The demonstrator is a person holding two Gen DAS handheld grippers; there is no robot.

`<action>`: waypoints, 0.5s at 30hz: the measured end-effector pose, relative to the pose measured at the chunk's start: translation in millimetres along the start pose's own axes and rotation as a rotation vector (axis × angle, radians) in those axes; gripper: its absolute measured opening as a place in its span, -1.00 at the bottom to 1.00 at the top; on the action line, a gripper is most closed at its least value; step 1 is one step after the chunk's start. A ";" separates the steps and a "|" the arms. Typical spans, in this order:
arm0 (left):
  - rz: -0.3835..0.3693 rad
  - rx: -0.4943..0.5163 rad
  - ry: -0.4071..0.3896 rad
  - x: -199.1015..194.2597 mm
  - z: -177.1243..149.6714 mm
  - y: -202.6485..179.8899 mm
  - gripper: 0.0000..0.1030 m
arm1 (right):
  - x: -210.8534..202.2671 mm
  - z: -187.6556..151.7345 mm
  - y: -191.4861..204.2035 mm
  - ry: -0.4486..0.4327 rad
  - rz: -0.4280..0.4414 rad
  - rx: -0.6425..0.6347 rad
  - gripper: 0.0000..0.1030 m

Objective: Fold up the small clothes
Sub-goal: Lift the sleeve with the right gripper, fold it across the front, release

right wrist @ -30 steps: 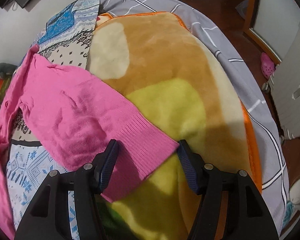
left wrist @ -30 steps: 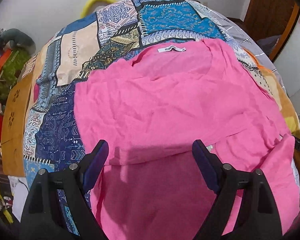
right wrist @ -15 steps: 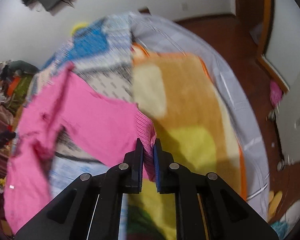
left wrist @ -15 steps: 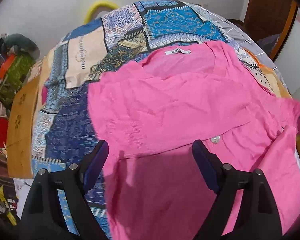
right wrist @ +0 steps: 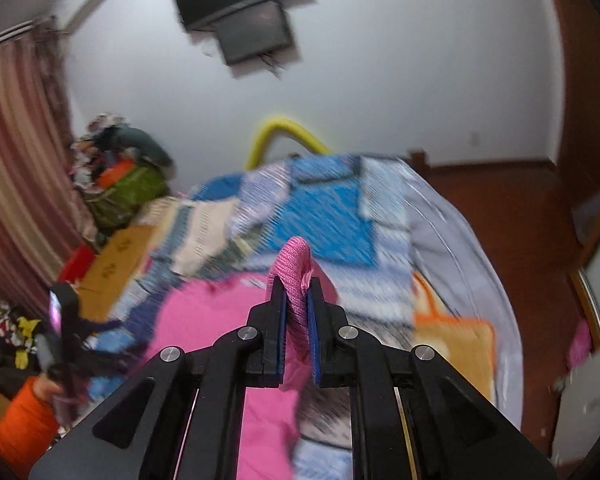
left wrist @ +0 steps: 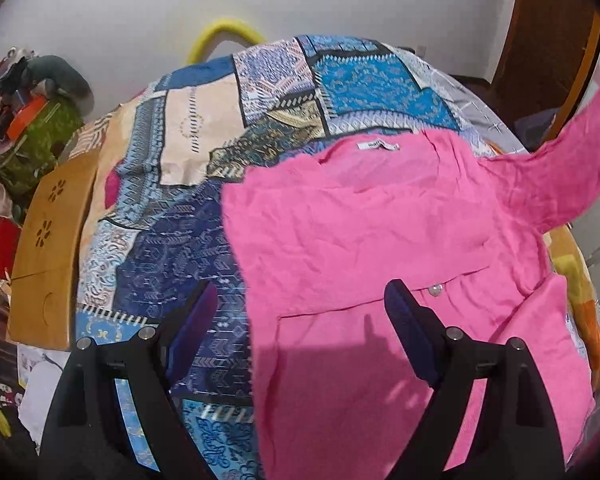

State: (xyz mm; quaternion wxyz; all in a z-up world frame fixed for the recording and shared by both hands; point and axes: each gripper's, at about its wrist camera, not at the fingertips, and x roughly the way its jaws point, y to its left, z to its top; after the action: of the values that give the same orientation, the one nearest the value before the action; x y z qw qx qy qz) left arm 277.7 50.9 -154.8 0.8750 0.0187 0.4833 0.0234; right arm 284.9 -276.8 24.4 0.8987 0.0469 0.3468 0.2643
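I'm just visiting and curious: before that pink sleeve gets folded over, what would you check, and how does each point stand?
1. Right gripper jaws closed on the sleeve cuff: ok.
2. Sleeve lifted off the bed: ok.
3. Pink cardigan body lying flat on the patchwork bedspread: not ok, it is wrinkled.
4. Left gripper jaws open and free to help: ok.
5. Other sleeve already folded in: cannot tell.

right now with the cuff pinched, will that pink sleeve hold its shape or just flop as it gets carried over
Likely flop: the pink sleeve already drapes and creases from the right gripper. It looks like a thin, light knit. The ribbed cuff bunches between the pads, so slipping seems unlikely.
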 end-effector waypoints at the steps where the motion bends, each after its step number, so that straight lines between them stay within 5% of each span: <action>1: -0.001 -0.004 -0.007 -2.9 -0.9 3.6 0.66 | 4.2 5.2 9.5 -0.004 0.013 -0.015 -0.84; 15: -0.005 -0.080 -0.052 -27.8 -22.8 60.6 0.66 | 133.5 -9.0 149.8 0.175 0.231 -0.168 -0.84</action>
State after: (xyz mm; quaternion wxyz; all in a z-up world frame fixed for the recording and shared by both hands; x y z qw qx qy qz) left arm 242.3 110.0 -140.0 0.8873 -0.0169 0.4590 0.0403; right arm 295.5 -81.7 -22.2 0.8294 -0.0122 0.3929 0.3969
